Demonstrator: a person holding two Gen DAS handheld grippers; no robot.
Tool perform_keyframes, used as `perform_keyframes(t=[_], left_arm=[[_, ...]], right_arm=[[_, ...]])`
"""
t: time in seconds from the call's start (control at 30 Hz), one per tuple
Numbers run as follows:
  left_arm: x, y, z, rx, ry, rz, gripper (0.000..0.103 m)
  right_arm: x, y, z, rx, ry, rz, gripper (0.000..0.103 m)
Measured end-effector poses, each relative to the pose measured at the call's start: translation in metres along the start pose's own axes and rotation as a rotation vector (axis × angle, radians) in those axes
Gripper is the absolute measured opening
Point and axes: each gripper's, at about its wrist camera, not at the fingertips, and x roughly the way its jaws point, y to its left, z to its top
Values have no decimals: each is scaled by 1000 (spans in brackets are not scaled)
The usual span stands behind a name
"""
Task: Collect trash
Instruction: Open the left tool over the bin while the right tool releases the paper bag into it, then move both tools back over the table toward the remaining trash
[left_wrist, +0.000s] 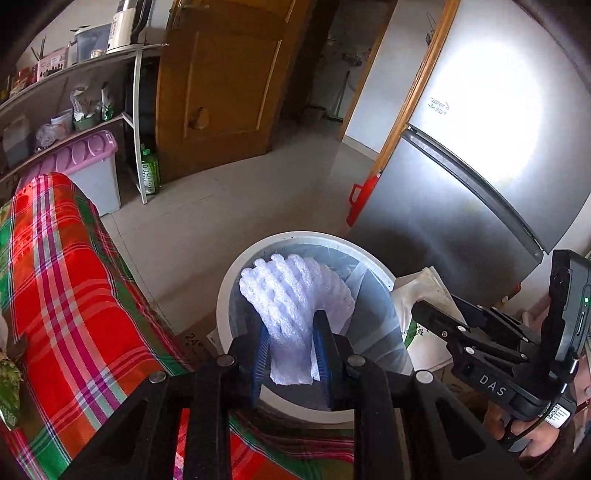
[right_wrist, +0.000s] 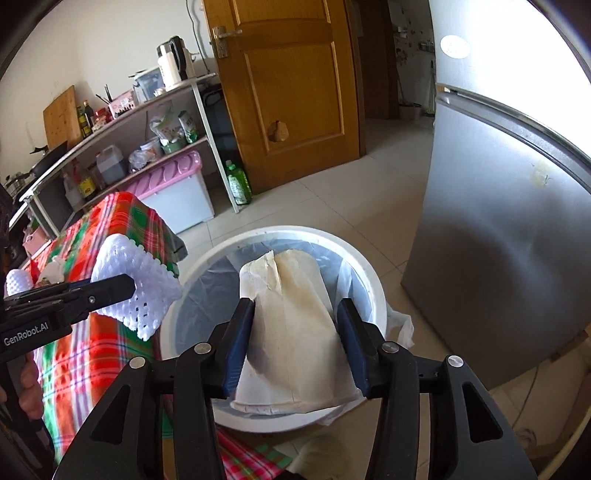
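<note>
My left gripper (left_wrist: 291, 350) is shut on a white foam fruit net (left_wrist: 291, 299) and holds it over the white trash bin (left_wrist: 236, 266), which has a clear liner. My right gripper (right_wrist: 295, 336) is shut on a crumpled cream paper bag (right_wrist: 291, 332) and holds it above the same bin (right_wrist: 365, 273). In the right wrist view the left gripper (right_wrist: 110, 288) shows at the left with the foam net (right_wrist: 136, 291) beside the bin's rim. In the left wrist view the right gripper's body (left_wrist: 491, 347) shows at the right with the paper bag (left_wrist: 421, 291).
A table with a red, green and white plaid cloth (left_wrist: 74, 288) stands left of the bin. A silver fridge (right_wrist: 498, 240) stands right of it. A shelf rack (right_wrist: 122, 122), a pink-lidded box (right_wrist: 173, 188), a green bottle (right_wrist: 238, 184) and a wooden door (right_wrist: 291, 92) are behind.
</note>
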Motion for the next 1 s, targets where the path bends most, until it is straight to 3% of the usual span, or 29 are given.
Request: perform_keyframes(t=[0.23, 0.53, 0.7, 0.83, 1.0], left_arm=[[12, -1, 0, -3, 23, 1, 55], [-2, 0, -1, -21, 4, -3, 55], [-31, 3, -7, -16, -46, 13, 55], [-56, 10, -16, -34, -82, 38, 62], [-92, 24, -31, -51, -129, 76, 62]], right_arm=[[11, -4, 0, -1, 18, -26, 56], [3, -7, -3, 23, 7, -39, 61], [-17, 2, -4, 26, -41, -27, 61], [-37, 20, -6, -9, -81, -21, 61], [-58, 47, -9, -41, -126, 41, 61]])
